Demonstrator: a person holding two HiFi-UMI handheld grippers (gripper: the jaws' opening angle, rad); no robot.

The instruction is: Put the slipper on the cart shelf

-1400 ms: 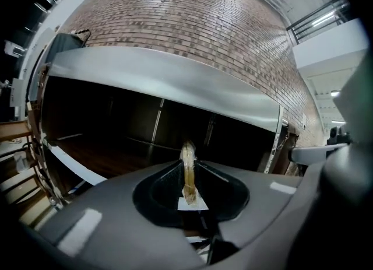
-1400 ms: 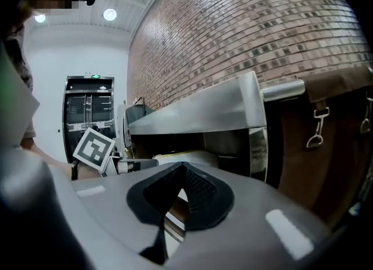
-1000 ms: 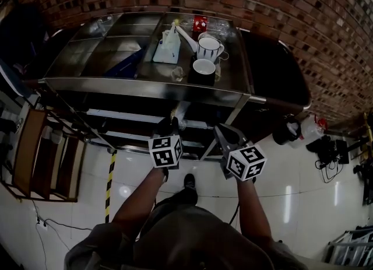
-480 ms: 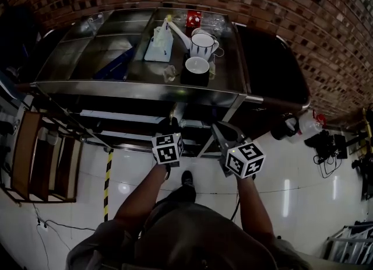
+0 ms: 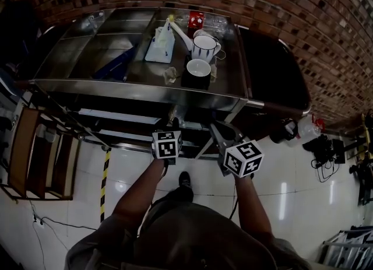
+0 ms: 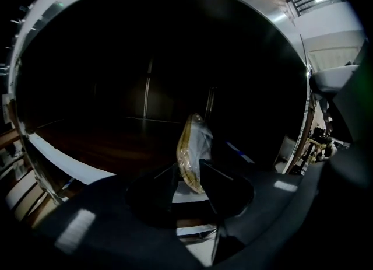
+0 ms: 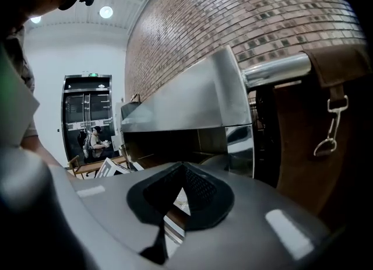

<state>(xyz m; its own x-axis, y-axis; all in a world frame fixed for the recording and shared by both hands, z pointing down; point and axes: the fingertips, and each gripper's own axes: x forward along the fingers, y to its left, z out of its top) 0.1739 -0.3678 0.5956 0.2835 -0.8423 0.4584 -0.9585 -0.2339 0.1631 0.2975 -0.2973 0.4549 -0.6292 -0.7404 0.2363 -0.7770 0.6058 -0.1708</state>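
Note:
A pale slipper (image 6: 192, 146) in clear wrap stands on edge in the dark lower shelf (image 6: 105, 146) of the steel cart (image 5: 145, 91). My left gripper (image 6: 187, 172) reaches under the cart top, and its jaws are opening. The slipper's lower end sits between them and leans on the right jaw. In the head view the left gripper (image 5: 173, 118) points into the shelf, with its marker cube below. My right gripper (image 5: 216, 130) hovers beside it at the cart's right leg. Its jaws (image 7: 182, 172) are shut with nothing in them.
The cart top holds a striped mug (image 5: 205, 46), a black-and-white cup (image 5: 198, 70), a white carton (image 5: 163, 44) and a red can (image 5: 197, 19). Wooden chairs (image 5: 35, 152) stand left. A white jug (image 5: 306, 128) sits right. A brick wall (image 5: 280, 6) lies behind.
The left gripper has crept a little forward toward the shelf. The right gripper has barely moved. The view has shifted slightly.

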